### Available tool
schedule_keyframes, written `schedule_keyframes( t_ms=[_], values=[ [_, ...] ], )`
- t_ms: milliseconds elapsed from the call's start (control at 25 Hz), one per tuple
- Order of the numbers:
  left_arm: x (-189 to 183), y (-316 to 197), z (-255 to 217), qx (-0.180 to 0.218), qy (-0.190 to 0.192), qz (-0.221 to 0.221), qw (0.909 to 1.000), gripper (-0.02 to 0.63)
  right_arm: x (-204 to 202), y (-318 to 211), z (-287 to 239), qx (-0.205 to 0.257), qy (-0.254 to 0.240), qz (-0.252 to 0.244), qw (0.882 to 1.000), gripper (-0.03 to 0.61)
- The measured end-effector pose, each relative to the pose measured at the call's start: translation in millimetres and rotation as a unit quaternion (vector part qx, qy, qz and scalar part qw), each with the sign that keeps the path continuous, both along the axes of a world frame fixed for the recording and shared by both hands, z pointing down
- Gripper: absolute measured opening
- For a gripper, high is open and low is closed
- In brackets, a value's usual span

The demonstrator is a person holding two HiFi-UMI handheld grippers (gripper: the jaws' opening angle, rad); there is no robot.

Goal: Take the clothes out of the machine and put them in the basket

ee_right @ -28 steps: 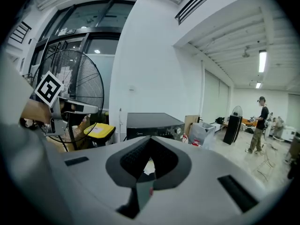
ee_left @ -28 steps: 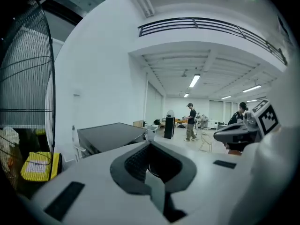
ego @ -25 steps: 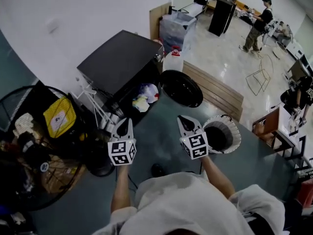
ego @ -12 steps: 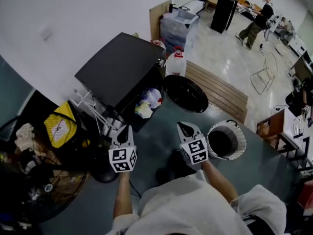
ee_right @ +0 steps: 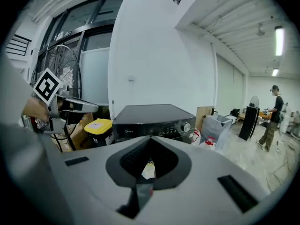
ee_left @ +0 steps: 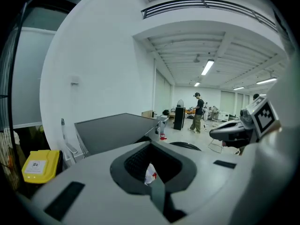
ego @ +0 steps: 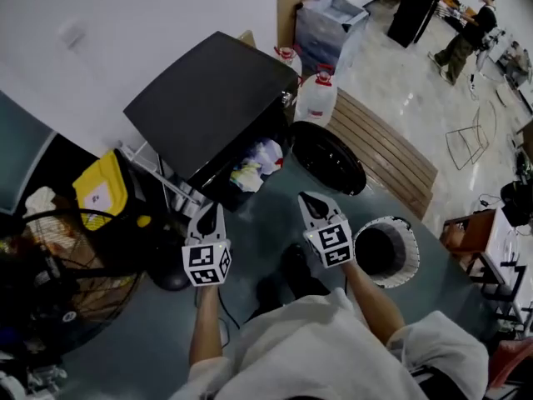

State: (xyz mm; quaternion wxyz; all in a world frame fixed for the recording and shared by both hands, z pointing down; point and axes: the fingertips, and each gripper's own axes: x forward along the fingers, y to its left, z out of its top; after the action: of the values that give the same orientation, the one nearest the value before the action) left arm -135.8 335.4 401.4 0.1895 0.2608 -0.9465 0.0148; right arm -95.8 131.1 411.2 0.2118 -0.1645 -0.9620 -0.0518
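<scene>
The black washing machine (ego: 208, 98) stands at upper left in the head view, its round door (ego: 329, 157) swung open to the right. Light, mixed-colour clothes (ego: 254, 163) show in the drum opening. A white, empty basket (ego: 383, 251) sits on the floor at right. My left gripper (ego: 213, 215) and right gripper (ego: 311, 202) are side by side just short of the opening, both shut and empty. In the left gripper view the left gripper (ee_left: 151, 145) points at the clothes (ee_left: 150, 175). The right gripper (ee_right: 150, 139) faces the machine's front panel (ee_right: 154, 125).
A fan (ego: 67, 282) and a yellow container (ego: 100, 192) crowd the left side. Water jugs (ego: 316, 98) stand behind the door, beside a wooden pallet (ego: 391, 152). A person (ego: 468, 36) stands far off at the back right. My feet (ego: 287, 277) are just behind the grippers.
Both grippers have moved forward and slightly down toward the machine's opening. They stay shut. The machine and its clothes now sit closer in the head view.
</scene>
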Motion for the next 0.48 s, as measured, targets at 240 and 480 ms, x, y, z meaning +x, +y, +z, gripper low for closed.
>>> schedule_keyframes(
  t_ms=[240, 480],
  values=[
    [-35, -27, 22, -0.011, 0.012, -0.028, 0.9995, 0.018, -53, -21, 31, -0.004, 0.022, -0.043, 0.999, 0.023],
    [-58, -38, 55, -0.017, 0.034, -0.062, 0.9974, 0.018, -94, -26, 65, -0.011, 0.044, -0.077, 0.996, 0.023]
  ],
)
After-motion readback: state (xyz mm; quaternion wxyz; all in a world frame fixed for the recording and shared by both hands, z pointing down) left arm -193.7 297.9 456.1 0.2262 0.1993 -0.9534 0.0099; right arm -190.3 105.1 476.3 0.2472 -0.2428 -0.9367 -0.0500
